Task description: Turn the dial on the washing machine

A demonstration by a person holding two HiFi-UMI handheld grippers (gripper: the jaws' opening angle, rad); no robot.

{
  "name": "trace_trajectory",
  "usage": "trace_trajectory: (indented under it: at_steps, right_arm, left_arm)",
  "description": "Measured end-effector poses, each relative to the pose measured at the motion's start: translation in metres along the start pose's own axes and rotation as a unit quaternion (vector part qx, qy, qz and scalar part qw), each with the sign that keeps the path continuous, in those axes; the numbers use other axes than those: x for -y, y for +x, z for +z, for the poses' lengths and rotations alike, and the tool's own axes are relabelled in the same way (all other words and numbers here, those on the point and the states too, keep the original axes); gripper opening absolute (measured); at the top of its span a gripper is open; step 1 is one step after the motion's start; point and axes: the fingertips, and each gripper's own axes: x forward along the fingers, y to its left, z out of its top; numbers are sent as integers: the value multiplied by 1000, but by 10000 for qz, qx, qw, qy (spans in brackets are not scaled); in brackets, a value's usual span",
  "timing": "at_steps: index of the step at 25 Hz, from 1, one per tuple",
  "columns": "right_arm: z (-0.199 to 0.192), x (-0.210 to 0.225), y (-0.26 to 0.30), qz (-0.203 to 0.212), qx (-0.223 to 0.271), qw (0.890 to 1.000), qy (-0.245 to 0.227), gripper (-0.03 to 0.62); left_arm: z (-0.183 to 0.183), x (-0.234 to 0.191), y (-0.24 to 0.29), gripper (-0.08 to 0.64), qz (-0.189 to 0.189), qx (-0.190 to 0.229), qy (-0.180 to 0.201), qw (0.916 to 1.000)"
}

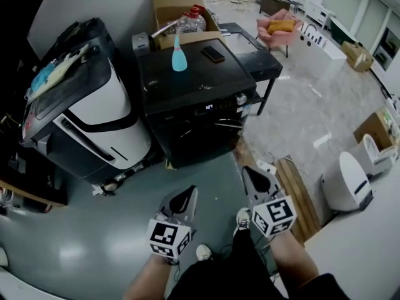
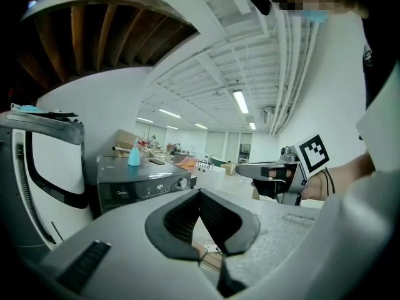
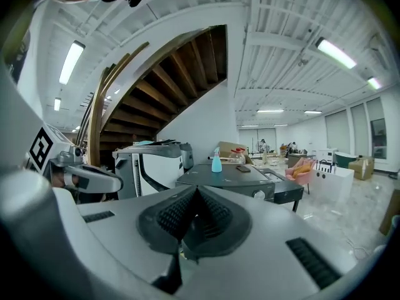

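Both grippers are held low and nearly level in front of the person, pointed at the washing machine. I judge this to be an approach posture with no contact made.

- **Left gripper:** jaws fully together, nothing between them.
- **Right gripper:** jaws likewise closed and empty. It is a little ahead of the left and nearer the dial's side.

**Task item.** The dial sits at the right end of the black front control panel, beside a lit display. It is well apart from both grippers, with open floor between. The right gripper appears better placed to take it, and its jaws would need to part first.

**Surroundings.**
- On the machine's lid stand a teal spray bottle and a phone, both clear of the panel.
- Behind are a cardboard box and a large plastic bottle.
- A large black-and-white machine stands just beside the washer's left flank.
- A black side desk adjoins the washer's right, with a pink armchair beyond.

**Obstructions.** Nothing blocks the line to the dial. A wooden board lies on the floor to the person's right. The side desk's corner is close to the dial, which leaves limited room on that side.
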Motion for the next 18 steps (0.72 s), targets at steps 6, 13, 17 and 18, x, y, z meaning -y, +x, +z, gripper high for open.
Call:
trace_trajectory:
  at_steps: [6, 13, 17, 18]
  right_arm:
    - [-4, -28, -60, -340, 22, 9994, 21, -3]
    - [-6, -43, -102, -366, -1, 9993, 86, -3]
    - [-4, -45, -122, -304, 23, 9995, 80, -3]
    - [-4, -44, -127, -292, 51, 9995, 68, -3]
  left_arm:
    - [-6, 35, -39, 5, -434, 83, 140, 9989]
    - [-6, 65, -65, 5, -462, 136, 157, 9987]
    - [-8, 84, -70, 5, -431, 166, 154, 9988]
    - [-9, 89, -70, 4, -410, 173, 152, 9989]
